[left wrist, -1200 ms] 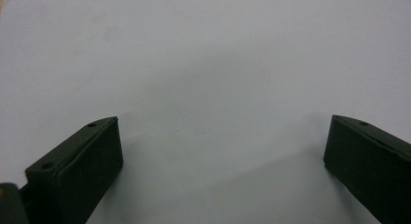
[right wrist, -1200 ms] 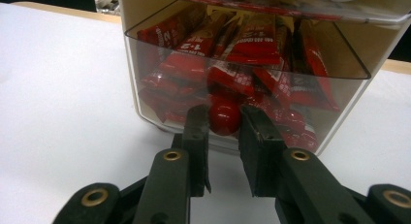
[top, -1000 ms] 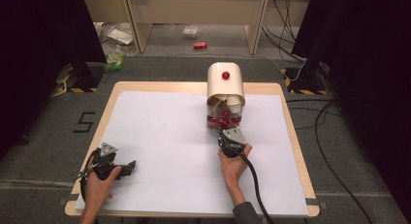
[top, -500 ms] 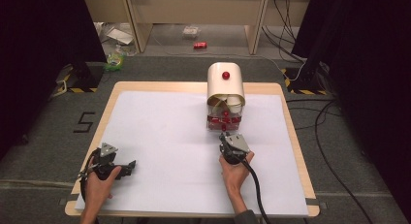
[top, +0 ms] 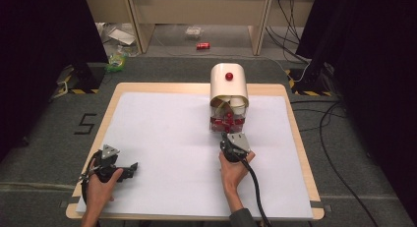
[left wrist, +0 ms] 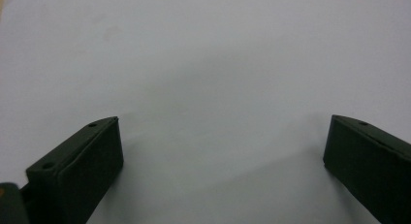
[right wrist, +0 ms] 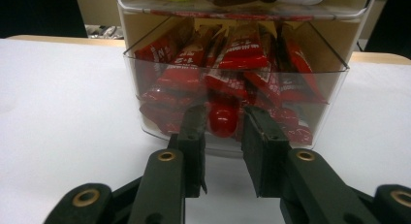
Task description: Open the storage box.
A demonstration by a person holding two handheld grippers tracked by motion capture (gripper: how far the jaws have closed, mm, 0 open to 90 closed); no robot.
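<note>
A cream box (top: 229, 84) with a red knob on top stands at the table's far middle. At its front is a clear drawer (top: 227, 123) (right wrist: 145, 83) full of red sachets (right wrist: 237, 54). The drawer carries a small red knob (right wrist: 223, 121). My right gripper (top: 227, 134) (right wrist: 225, 112) points at the drawer with that knob between its jaws. The jaws have just been opening, and a thin gap shows on each side of the knob. At the near left my left gripper (top: 134, 167) (left wrist: 223, 151) rests open on the white sheet, holding nothing.
A white sheet (top: 167, 138) covers most of the wooden table (top: 295, 138). A cable (top: 255, 187) trails from the right gripper over the front edge. Beyond the table, the floor holds litter, a red can (top: 202, 45) and cables (top: 339, 119).
The right gripper has drawn back a little toward the front edge, and its jaws have parted slightly. The left hand has stayed put.
</note>
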